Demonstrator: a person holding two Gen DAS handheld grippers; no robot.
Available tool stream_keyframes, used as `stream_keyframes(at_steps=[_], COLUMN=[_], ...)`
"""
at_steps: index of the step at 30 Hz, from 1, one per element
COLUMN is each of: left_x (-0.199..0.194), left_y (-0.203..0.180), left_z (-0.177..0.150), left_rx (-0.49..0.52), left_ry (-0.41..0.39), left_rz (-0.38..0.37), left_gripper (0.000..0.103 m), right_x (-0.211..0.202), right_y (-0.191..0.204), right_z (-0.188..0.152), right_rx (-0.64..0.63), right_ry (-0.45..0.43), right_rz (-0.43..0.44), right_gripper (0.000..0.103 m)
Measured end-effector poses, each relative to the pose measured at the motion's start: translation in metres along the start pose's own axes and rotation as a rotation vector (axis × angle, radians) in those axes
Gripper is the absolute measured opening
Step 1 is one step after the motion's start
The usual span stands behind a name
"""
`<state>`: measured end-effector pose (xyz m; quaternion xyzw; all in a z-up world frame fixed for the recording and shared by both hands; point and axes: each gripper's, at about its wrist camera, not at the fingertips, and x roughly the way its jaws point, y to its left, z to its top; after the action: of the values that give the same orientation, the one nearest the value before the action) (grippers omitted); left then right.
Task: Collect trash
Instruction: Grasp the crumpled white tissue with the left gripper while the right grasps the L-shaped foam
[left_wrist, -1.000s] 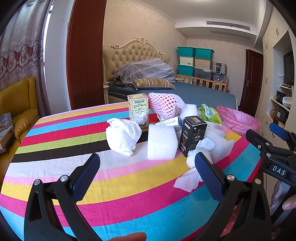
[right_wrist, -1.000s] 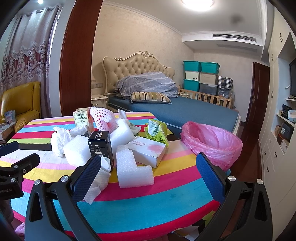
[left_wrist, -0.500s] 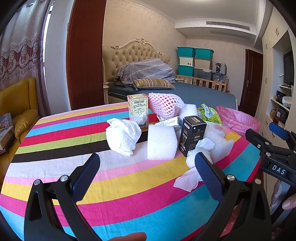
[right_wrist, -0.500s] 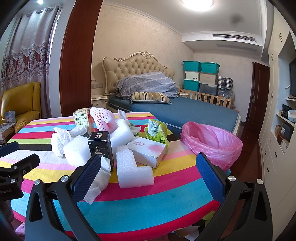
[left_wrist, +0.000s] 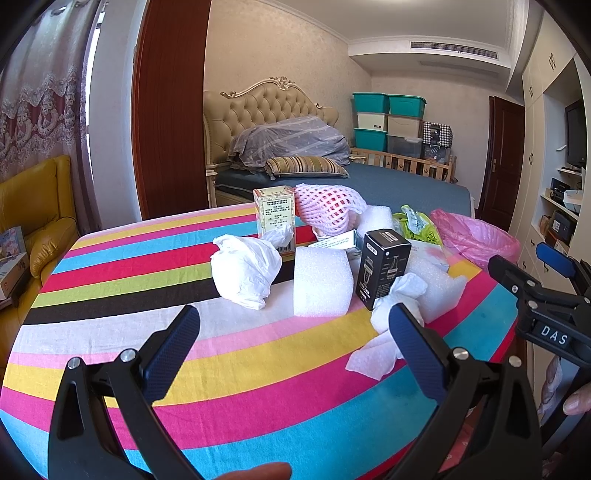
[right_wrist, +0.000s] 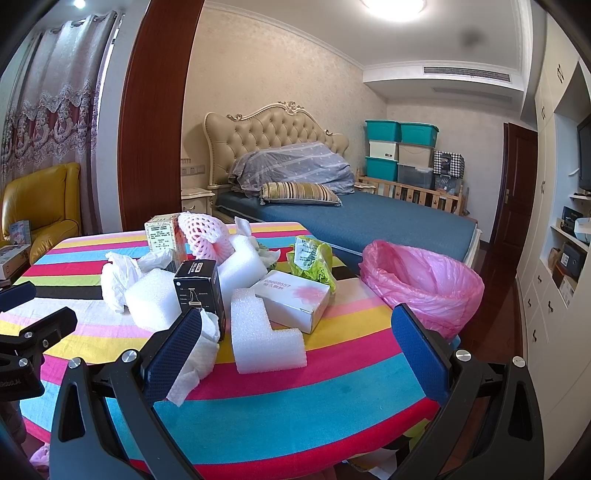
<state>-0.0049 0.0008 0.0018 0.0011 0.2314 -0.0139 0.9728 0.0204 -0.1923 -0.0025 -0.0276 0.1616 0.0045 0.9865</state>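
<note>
Trash lies in a heap on the striped tablecloth (left_wrist: 147, 266): crumpled white paper (left_wrist: 243, 271), a white foam block (left_wrist: 321, 282), a black box (left_wrist: 382, 267), a beige carton (left_wrist: 275, 216), pink foam netting (left_wrist: 327, 208) and a tissue (left_wrist: 384, 339). The right wrist view adds an L-shaped foam piece (right_wrist: 264, 338), a white box (right_wrist: 295, 299) and a green wrapper (right_wrist: 312, 258). A bin lined with a pink bag (right_wrist: 424, 284) stands at the table's right edge. My left gripper (left_wrist: 293, 354) and right gripper (right_wrist: 297, 352) are open and empty, short of the heap.
A yellow armchair (left_wrist: 33, 206) stands to the left of the table. A bed (right_wrist: 354, 218) lies behind it, with teal storage boxes (right_wrist: 400, 147) at the far wall. Cabinets and shelves (right_wrist: 565, 240) line the right side.
</note>
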Motion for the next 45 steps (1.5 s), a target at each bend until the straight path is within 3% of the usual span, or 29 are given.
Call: stream_keyframes(at_steps=[8,15,23,28,33,36,45], left_x=[-0.001,0.007,0.024,0.035,0.039,0.045,0.070], left_y=[-0.001,-0.012,-0.027,-0.019,-0.025,-0.033,-0.064], left_z=[-0.001,-0.004,-0.012,-0.015,-0.016,-0.015,-0.009], left_rx=[-0.002,0.030,0.088,0.049,0.082,0.117,0.206], left_ry=[-0.004,0.052,0.115,0.171,0.183,0.193,0.200], left_rz=[0.017,-0.037,-0.095,-0.094,-0.107,-0.126,-0.181], left_gripper=[0.099,0.099,0.099,0.099,0.099,0.099,0.080], right_x=[0.001,0.013,0.044,0.078,0.104,0.111,0.091], right_y=[-0.008,-0.028,-0.026,-0.012,-0.001,-0.003,-0.038], right_z=[0.000,-0.001,-0.013,-0.018,-0.024,-0.027,-0.031], right_rx=[0.008,0.047,0.031,-0.004,-0.046,-0.044,0.004], right_ry=[0.006,0.022,0.100,0.195,0.266,0.293,0.230], right_rz=[-0.014,-0.027,0.097,0.185,0.227,0.264,0.278], right_gripper=[0.096,0.096,0.096,0.087,0.085,0.062,0.062])
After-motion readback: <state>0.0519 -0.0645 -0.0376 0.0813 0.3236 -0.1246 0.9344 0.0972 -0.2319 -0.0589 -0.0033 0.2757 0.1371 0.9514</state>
